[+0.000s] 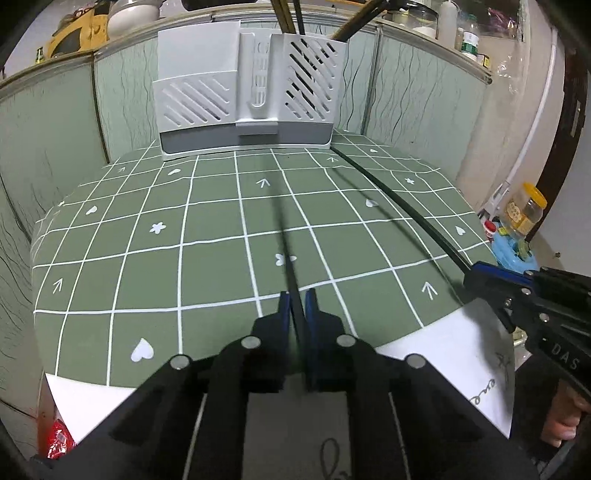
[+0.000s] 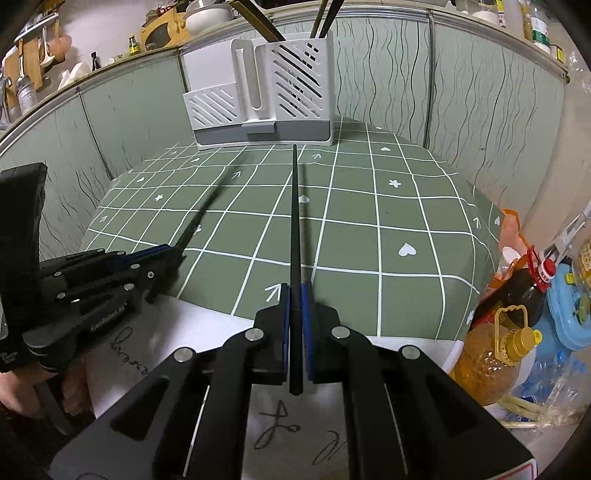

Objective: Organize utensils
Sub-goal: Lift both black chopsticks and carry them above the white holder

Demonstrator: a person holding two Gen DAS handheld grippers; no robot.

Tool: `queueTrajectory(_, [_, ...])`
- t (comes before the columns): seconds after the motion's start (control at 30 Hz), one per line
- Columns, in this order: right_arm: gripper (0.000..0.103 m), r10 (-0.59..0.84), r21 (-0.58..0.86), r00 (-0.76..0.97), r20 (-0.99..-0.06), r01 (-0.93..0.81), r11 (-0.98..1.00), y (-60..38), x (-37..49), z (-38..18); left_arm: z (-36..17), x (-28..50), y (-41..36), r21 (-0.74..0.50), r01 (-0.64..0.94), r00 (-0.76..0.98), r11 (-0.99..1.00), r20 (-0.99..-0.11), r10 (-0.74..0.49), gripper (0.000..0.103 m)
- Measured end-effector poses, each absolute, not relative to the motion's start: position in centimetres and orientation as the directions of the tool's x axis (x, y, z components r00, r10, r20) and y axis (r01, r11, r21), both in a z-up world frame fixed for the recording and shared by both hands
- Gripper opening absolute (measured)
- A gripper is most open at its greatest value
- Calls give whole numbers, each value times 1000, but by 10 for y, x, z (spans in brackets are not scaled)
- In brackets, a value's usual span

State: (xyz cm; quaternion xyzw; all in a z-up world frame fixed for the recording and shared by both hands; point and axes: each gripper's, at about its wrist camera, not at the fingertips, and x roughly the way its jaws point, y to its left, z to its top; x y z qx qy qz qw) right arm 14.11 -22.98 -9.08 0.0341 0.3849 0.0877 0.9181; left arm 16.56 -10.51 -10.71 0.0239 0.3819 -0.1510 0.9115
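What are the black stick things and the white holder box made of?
The black chopsticks look like matte plastic or lacquered wood: evenly dark with little shine, so I can't say which. The white utensil holder looks like moulded plastic: smooth, thin walls with neat cut slots, on a grey base.

Table w/ green cloth, white grid lines plus small white hearts, arrows, flowers. At far edge, about mid, a white utensil rack w/ grey base stands upright on the cloth, backed against the green wall panels; slotted fronts, low compartment on its left side, taller one on its right w/ dark sticks poking out the top. Near edge: white sheet w/ handwritten scribbles lies flat, overlapping the cloth's near edge. Rest of cloth btwn rack and sheet shows only the printed pattern. Cloth hangs over the table's right edge. Table legs not visible.
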Motion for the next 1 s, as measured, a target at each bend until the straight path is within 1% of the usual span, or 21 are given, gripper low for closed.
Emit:
queueTrajectory(0.23, [6, 191, 131, 676, -712, -140, 981, -223, 142, -95, -105, 163, -91, -74, 273, 674, 959, -697, -245, 6])
queueTrajectory(0.47, [6, 207, 134, 680, -704, -158, 978, -218, 140, -87, -87, 150, -76, -52, 280, 715, 958, -655, -245, 6])
queueTrajectory(0.67, [6, 203, 130, 713, -671, -157, 979, -218, 138, -64, -66, 144, -64, -63, 280, 739, 958, -623, -257, 6])
queueTrajectory(1.0, [6, 195, 123, 795, -574, -152, 981, -223, 137, -7, -12, 141, -48, -96, 283, 788, 954, -543, -289, 6])
